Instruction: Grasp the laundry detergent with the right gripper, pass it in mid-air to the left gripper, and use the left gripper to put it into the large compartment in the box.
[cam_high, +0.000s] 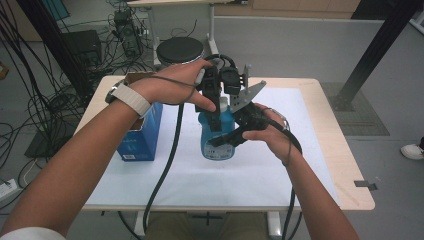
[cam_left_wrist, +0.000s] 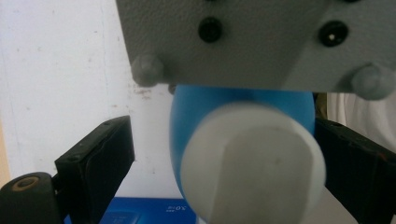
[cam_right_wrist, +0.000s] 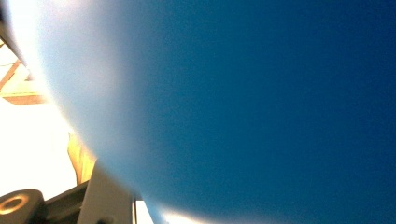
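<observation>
A blue bottle (cam_high: 216, 142) with a white cap (cam_high: 223, 102) stands upright on the white mat (cam_high: 280, 165) in the middle of the table. My right gripper (cam_high: 228, 136) comes in from the right and is shut on the bottle's body; in the right gripper view the bottle (cam_right_wrist: 257, 102) is a close blue blur. My left gripper (cam_high: 219, 117) hangs over the bottle, pointing down. In the left gripper view its jaws stand open on either side of the cap (cam_left_wrist: 252, 163); the left jaw is clearly apart from it. The right gripper's grey plate (cam_left_wrist: 233, 42) crosses the top.
A blue carton (cam_high: 142, 135) with an open top stands on the mat just left of the bottle, under my left forearm; its edge (cam_left_wrist: 140, 212) appears below the jaws. A round black stool (cam_high: 180, 50) sits beyond the table's far edge. Cables trail from both grippers.
</observation>
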